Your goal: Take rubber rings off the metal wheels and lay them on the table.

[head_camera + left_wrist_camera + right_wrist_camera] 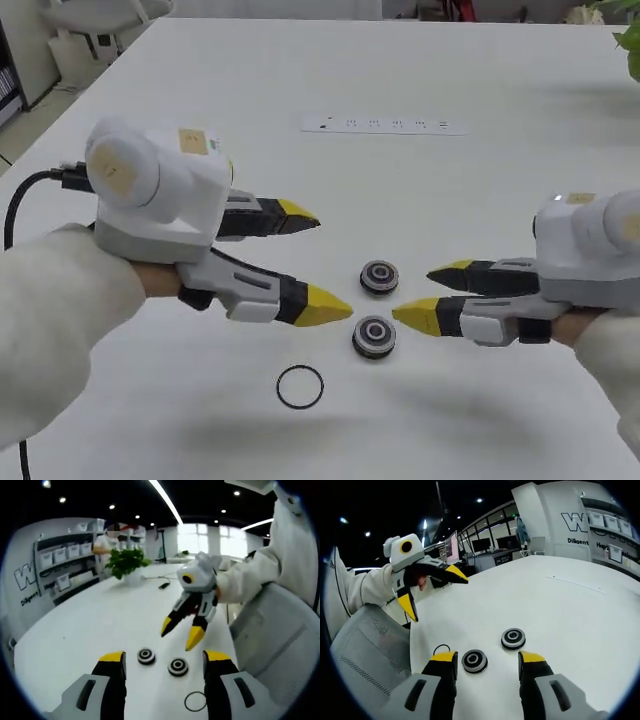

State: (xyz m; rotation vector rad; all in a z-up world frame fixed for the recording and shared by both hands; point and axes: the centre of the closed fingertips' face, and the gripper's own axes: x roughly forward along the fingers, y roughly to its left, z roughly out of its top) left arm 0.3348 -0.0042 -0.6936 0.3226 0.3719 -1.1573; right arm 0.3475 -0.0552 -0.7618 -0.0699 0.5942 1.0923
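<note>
The left hand-held gripper and the right hand-held gripper hover wide open and empty on either side of the far metal wheel and the near metal wheel, a loose rubber ring lying flat just near-left of them, all well inside the edges of the white surface, with bare room around.

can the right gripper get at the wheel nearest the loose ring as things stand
Probably yes. The right gripper has its jaws open, and that wheel lies just ahead of its tips with nothing between them. The left gripper hovers on the wheel's other side, apart from it.
</note>
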